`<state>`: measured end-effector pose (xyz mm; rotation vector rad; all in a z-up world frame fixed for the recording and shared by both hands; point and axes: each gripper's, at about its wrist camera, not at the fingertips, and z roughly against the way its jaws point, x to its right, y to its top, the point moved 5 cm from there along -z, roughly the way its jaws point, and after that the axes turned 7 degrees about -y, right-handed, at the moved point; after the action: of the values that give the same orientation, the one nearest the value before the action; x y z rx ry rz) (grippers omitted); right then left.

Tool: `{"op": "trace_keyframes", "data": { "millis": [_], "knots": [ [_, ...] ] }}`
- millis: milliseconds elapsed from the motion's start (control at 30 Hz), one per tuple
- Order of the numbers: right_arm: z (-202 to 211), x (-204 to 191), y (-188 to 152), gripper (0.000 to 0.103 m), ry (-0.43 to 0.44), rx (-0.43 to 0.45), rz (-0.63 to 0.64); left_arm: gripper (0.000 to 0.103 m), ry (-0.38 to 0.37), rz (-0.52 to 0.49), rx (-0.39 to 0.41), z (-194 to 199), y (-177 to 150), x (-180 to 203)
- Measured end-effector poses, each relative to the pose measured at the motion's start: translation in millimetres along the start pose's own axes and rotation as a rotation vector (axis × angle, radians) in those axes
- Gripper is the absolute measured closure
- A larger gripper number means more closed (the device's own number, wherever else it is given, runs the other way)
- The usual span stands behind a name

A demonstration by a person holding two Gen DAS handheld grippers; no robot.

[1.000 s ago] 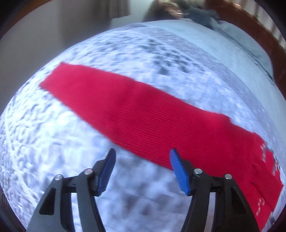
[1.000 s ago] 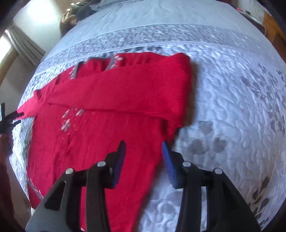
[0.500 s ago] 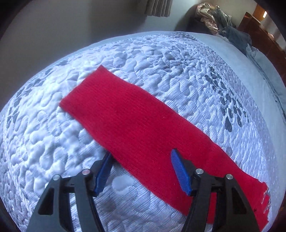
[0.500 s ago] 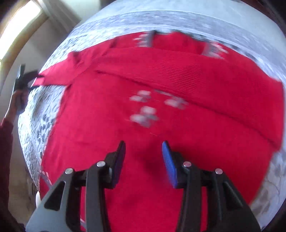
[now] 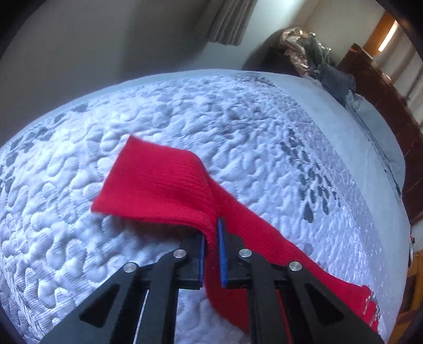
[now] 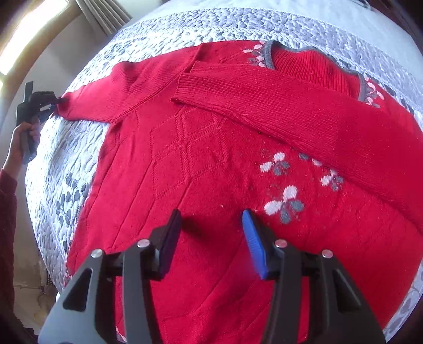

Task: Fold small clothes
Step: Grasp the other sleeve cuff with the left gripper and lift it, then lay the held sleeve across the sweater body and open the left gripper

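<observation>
A red knit sweater [image 6: 211, 164] with white and grey flowers lies flat on the quilted bed [image 6: 79, 148]. One sleeve [image 6: 290, 105] is folded across its chest. The other sleeve [image 5: 158, 185] stretches out to the side. My left gripper [image 5: 211, 232] is shut on that sleeve near its cuff, and the fabric bunches up between the blue pads. It also shows in the right wrist view [image 6: 39, 103], held by a hand at the sleeve's end. My right gripper [image 6: 211, 225] is open and empty, hovering over the sweater's lower body.
The bed's white and grey quilt [image 5: 238, 119] spreads around the sweater. A pile of clothes [image 5: 317, 63] lies at the far end by a dark wooden headboard [image 5: 383, 92]. A curtain [image 6: 103, 13] and bright window are at the right view's upper left.
My left gripper has closed on the outstretched sleeve near its cuff and lifted it into a fold. My right gripper has swung from the sweater's right edge to over its middle, still open.
</observation>
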<state>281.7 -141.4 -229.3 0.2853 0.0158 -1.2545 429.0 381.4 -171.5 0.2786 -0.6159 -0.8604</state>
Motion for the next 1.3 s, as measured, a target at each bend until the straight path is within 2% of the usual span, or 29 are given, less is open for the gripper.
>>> {"op": "trace_keyframes", "data": {
  "millis": [100, 167, 267, 400, 533, 633, 700, 733, 767, 833, 933, 1033, 1133, 1233, 1300],
  "knots": [
    [5.8, 8.7, -5.9, 0.055, -0.005, 0.01, -0.01, 0.095, -0.05, -0.152, 0.05, 17.1, -12.4, 53.3],
    [10.8, 16.7, -12.0, 0.055, -0.004, 0.014, -0.023, 0.095, -0.086, -0.286, 0.069, 28.4, -32.3, 98.9],
    [17.8, 26.6, -18.6, 0.055, -0.009, 0.024, -0.036, 0.095, -0.174, -0.459, 0.065, 37.9, -71.4, 166.2],
    [26.1, 39.4, -26.4, 0.055, -0.016, 0.037, -0.054, 0.095, -0.244, -0.639, 0.037, 37.6, -123.5, 238.1],
    [32.6, 56.4, -34.0, 0.055, -0.017, 0.043, -0.085, 0.094, -0.298, -0.737, -0.073, 16.5, -175.0, 282.1],
    [34.3, 65.4, -37.1, 0.054, -0.018, 0.041, -0.101, 0.09, -0.366, -0.794, -0.254, -0.1, -219.4, 300.3],
    [35.2, 69.5, -39.5, 0.052, -0.02, 0.042, -0.109, 0.076, -0.441, -0.826, -0.324, 3.1, -242.9, 304.8],
    [35.1, 72.4, -40.7, 0.052, -0.02, 0.043, -0.115, 0.054, -0.478, -0.843, -0.354, 6.3, -252.3, 305.8],
    [34.6, 74.2, -41.6, 0.052, -0.019, 0.043, -0.121, 0.047, -0.531, -0.872, -0.381, 12.6, -262.4, 306.8],
    [32.7, 75.8, -42.0, 0.052, -0.011, 0.042, -0.136, 0.045, -0.588, -0.896, -0.389, 24.3, -272.6, 305.5],
    [32.1, 77.2, -44.2, 0.052, -0.005, 0.044, -0.143, 0.041, -0.637, -0.805, -0.387, 35.2, -261.2, 293.9],
    [32.4, 77.1, -45.1, 0.051, -0.005, 0.045, -0.14, 0.039, -0.595, -0.563, -0.412, 25.2, -225.4, 265.6],
    [32.2, 77.9, -44.9, 0.051, -0.004, 0.045, -0.139, 0.039, -0.543, -0.417, -0.439, 14.2, -204.8, 239.8],
    [31.3, 77.6, -44.7, 0.05, -0.006, 0.045, -0.137, 0.04, -0.453, -0.376, -0.432, 1.7, -195.3, 227.2],
    [31.0, 76.5, -44.4, 0.05, -0.011, 0.045, -0.134, 0.041, -0.456, -0.329, -0.466, -7.8, -196.5, 224.7]
  ]
}}
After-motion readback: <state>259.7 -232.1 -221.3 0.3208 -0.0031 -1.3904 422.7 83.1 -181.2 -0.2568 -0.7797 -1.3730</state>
